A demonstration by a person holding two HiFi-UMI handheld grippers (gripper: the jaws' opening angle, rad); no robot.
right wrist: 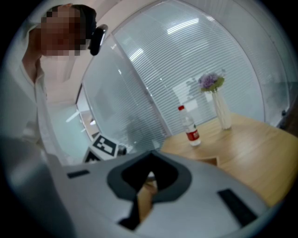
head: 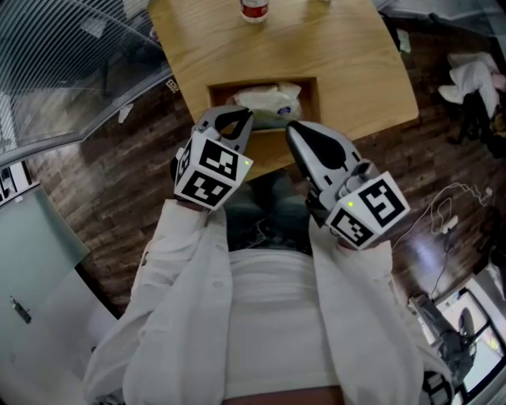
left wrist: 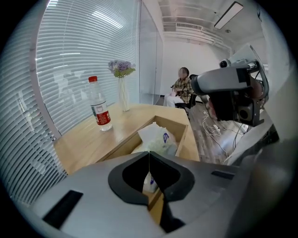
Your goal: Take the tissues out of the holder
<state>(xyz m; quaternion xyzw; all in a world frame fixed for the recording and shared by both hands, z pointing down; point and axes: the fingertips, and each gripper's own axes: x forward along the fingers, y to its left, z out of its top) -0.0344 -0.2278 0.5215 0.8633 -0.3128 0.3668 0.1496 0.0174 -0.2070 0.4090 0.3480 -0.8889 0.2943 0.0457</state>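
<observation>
Evidently nothing is out yet: the white soft tissue pack (head: 269, 101) still lies in the recessed wooden holder (head: 310, 99) of the light wood counter (head: 348, 55). The left gripper (head: 234, 120) and right gripper (head: 296, 133) hover at its near edge, fingers pressed together, empty.

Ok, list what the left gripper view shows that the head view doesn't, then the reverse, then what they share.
Only the left gripper view: a vase of purple flowers on the table and a seated person beyond it. Only the head view: the marker cube on the left gripper and the wearer's white shirt front. Both: the tissues lying in the wooden holder, and the red-labelled bottle.
</observation>
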